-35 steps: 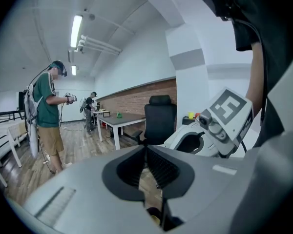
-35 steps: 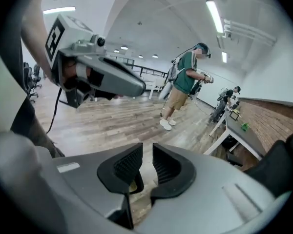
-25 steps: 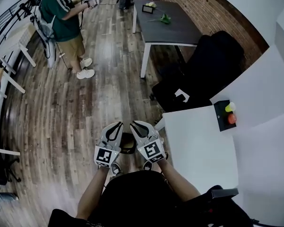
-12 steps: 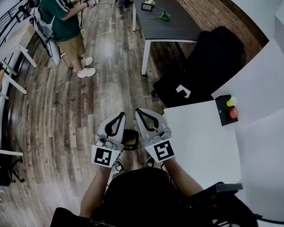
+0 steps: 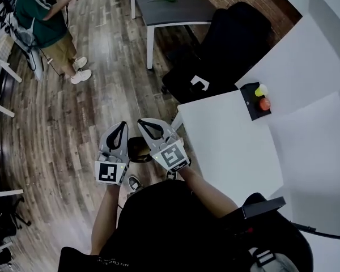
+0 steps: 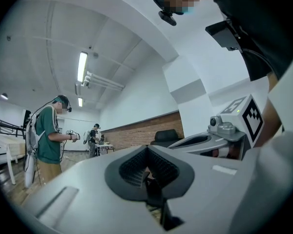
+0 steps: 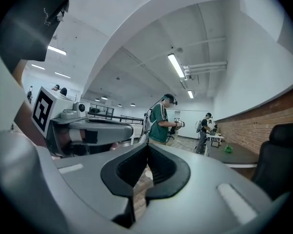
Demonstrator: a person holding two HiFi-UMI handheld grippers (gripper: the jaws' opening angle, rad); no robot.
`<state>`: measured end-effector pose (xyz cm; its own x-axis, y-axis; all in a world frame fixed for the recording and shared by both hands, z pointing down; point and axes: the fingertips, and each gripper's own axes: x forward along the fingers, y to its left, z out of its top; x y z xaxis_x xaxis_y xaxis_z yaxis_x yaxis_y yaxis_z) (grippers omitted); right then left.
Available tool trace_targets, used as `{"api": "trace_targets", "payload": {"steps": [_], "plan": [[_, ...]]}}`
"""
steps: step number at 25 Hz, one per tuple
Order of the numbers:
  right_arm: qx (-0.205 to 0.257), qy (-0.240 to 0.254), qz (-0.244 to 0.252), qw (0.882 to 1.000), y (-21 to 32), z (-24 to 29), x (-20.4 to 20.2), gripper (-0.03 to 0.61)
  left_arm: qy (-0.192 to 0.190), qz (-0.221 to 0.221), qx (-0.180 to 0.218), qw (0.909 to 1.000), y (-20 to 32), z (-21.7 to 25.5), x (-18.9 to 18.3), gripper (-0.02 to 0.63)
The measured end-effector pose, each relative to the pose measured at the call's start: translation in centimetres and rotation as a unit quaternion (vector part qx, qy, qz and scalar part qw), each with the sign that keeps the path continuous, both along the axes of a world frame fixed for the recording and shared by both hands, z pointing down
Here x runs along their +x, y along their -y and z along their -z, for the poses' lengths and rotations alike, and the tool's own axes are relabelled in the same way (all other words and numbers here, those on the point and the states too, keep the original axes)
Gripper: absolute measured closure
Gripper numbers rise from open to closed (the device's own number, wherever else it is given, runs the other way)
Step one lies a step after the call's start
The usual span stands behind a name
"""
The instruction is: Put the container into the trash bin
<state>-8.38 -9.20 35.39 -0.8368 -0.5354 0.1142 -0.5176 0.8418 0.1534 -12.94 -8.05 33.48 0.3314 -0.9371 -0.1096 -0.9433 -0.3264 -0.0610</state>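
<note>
My left gripper [image 5: 119, 126] and right gripper [image 5: 142, 122] are held side by side at waist height over the wooden floor. Both point forward and are shut, with nothing between the jaws. In the left gripper view the left gripper [image 6: 147, 149] has its pads meeting, and the right gripper's body [image 6: 224, 135] shows beside it. The right gripper view shows the right gripper [image 7: 147, 149] closed the same way. A small dark round object [image 5: 136, 150] lies on the floor below and between the grippers; I cannot tell what it is. No container is held.
A white table [image 5: 232, 146] stands close on the right, with a black box [image 5: 254, 102] holding a yellow and a red item. Beyond it are a black chair [image 5: 232, 38] and a grey table [image 5: 170, 7]. A person in a green shirt [image 5: 39, 18] stands far left.
Both grippers have risen a little and stay side by side. The head view has swung, so the white table and black chair now sit higher and further left.
</note>
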Motion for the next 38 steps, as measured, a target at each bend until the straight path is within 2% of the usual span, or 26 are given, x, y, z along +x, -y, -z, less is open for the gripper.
{"api": "trace_targets", "payload": {"steps": [3, 14, 19, 30, 38], "plan": [[-0.021, 0.005, -0.002, 1.000, 0.0, -1.0, 0.0, 0.565, 0.000, 0.000, -0.012, 0.9999, 0.1, -1.3, -0.1, 0.618], [-0.052, -0.020, -0.007, 0.998, -0.6, -4.7, 0.2, 0.565, -0.005, -0.013, -0.051, 0.9986, -0.6, -5.1, 1.1, 0.618], [-0.060, -0.027, -0.008, 0.998, -0.8, -5.7, 0.3, 0.565, 0.011, -0.020, -0.085, 0.9961, -1.1, -6.1, 1.3, 0.618], [-0.068, -0.032, -0.006, 0.997, -1.2, -6.6, -0.4, 0.565, 0.006, -0.015, -0.077, 0.9969, -1.6, -6.9, 0.6, 0.618], [-0.066, -0.034, 0.004, 0.997, -1.5, -6.6, -0.9, 0.565, 0.006, -0.012, -0.095, 0.9954, -2.0, -7.2, 0.2, 0.618]]}}
